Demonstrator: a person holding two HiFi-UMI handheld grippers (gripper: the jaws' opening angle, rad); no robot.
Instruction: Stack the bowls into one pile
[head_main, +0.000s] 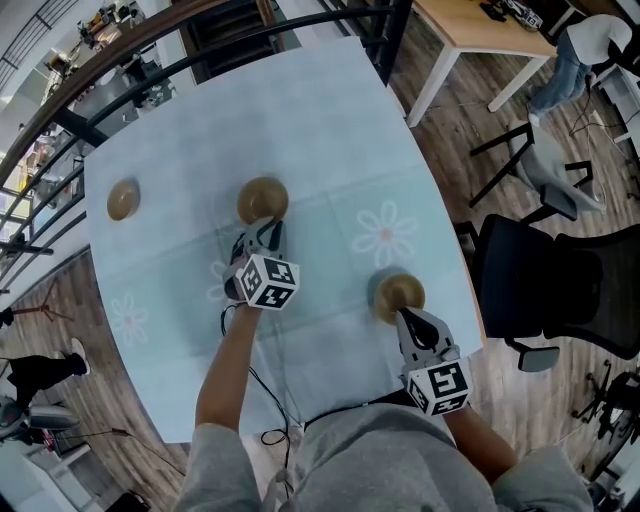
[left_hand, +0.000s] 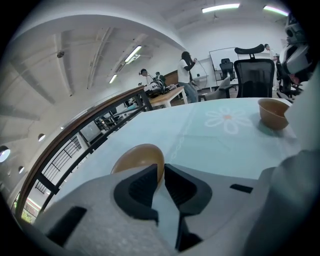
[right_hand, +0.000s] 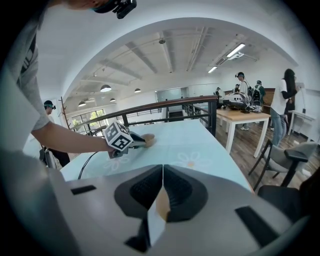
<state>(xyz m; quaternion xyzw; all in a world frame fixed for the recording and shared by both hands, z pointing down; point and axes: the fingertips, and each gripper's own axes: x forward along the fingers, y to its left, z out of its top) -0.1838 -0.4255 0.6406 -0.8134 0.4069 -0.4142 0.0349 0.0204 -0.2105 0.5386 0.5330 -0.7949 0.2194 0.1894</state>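
**Both grippers clamped on bowl rims; third bowl loose, far left**

Right gripper (head_main: 404, 312): the jaws are pressed together on the near rim of the right bowl (head_main: 400, 292). Its own view shows a sliver of brown rim pinched between the pads. The bowl sits just ahead of the fingertips, close to the right edge of the table (head_main: 330, 120). An office chair (head_main: 545, 290) stands just past that edge. Bare cloth lies left of these fingers, across to the other gripper.

Left gripper (head_main: 260, 228): the jaws are nearly closed, gripping the near rim of the middle bowl (head_main: 262, 198). The rest of the bowl reaches out beyond the fingertips. I cannot tell whether it is lifted or resting. There is open cloth ahead of the fingers and to both sides, and the table edges are well away.

Far bowl (head_main: 123, 199): it is well to the left of the left fingers and nothing touches it. It sits near the table's left edge.

Beyond the table's far edge runs a railing (right_hand: 165, 104).
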